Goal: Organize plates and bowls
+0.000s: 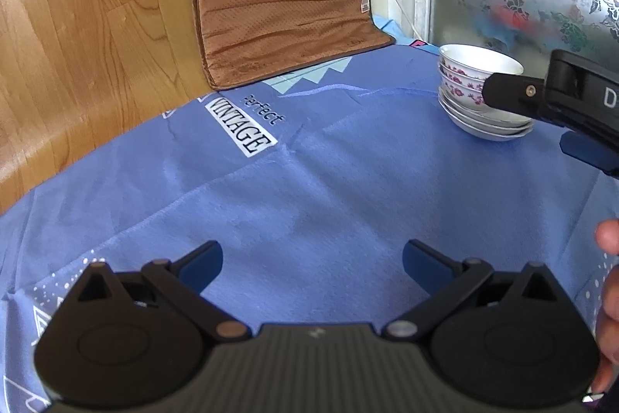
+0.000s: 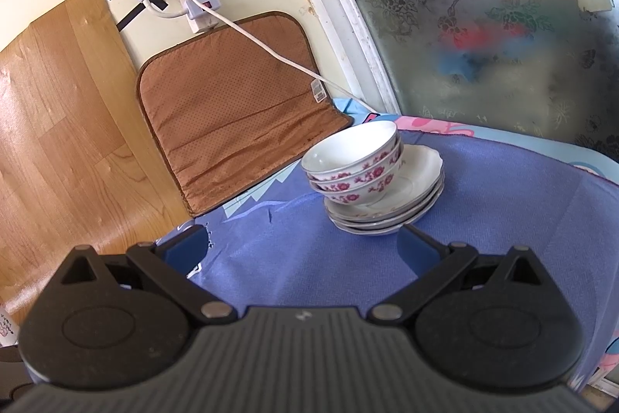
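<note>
Blue cloth fills left wrist view under wide, empty left gripper, stack far up-right beside right gripper; right wrist view: wide, empty right gripper, nearer, faces three bowls nested on about four plates just ahead-right.

Frosted floral window, wood-panelled wall.
</note>
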`<state>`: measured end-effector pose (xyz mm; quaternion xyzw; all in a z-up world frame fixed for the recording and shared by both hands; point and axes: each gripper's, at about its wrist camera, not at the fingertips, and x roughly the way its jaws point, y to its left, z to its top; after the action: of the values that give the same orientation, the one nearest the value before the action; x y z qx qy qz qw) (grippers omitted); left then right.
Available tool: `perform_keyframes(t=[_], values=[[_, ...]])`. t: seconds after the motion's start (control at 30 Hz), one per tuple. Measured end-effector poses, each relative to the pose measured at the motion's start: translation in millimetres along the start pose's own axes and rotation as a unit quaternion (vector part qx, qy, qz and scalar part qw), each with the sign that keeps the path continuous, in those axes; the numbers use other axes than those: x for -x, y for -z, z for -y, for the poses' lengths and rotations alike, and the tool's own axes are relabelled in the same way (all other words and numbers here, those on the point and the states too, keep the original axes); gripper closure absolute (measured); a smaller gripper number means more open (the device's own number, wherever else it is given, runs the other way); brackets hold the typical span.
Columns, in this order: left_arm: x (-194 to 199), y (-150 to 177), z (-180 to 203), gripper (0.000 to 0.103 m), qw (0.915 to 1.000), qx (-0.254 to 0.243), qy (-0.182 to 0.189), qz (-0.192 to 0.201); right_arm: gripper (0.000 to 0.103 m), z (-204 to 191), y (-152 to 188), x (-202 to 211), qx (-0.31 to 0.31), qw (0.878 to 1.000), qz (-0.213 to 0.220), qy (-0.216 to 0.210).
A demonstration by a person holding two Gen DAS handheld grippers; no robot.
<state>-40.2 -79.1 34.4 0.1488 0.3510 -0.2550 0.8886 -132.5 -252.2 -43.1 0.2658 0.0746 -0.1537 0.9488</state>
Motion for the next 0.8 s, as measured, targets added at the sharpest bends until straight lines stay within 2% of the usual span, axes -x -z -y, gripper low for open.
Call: perform_keyframes(t=[0.17, 0.8], values=[[-3.2, -0.1, -2.4, 0.000, 0.9997, 0.013, 0.014, -0.012, 0.000, -0.1, 0.2, 0.5, 0.000, 1.000, 0.000, 0.000], [-7.0, 1.5, 1.8, 0.000, 0.9996, 0.013, 0.012, -0.022, 0.000, 1.2, 1.8, 0.7, -0.003, 1.000, -0.001, 0.004]])
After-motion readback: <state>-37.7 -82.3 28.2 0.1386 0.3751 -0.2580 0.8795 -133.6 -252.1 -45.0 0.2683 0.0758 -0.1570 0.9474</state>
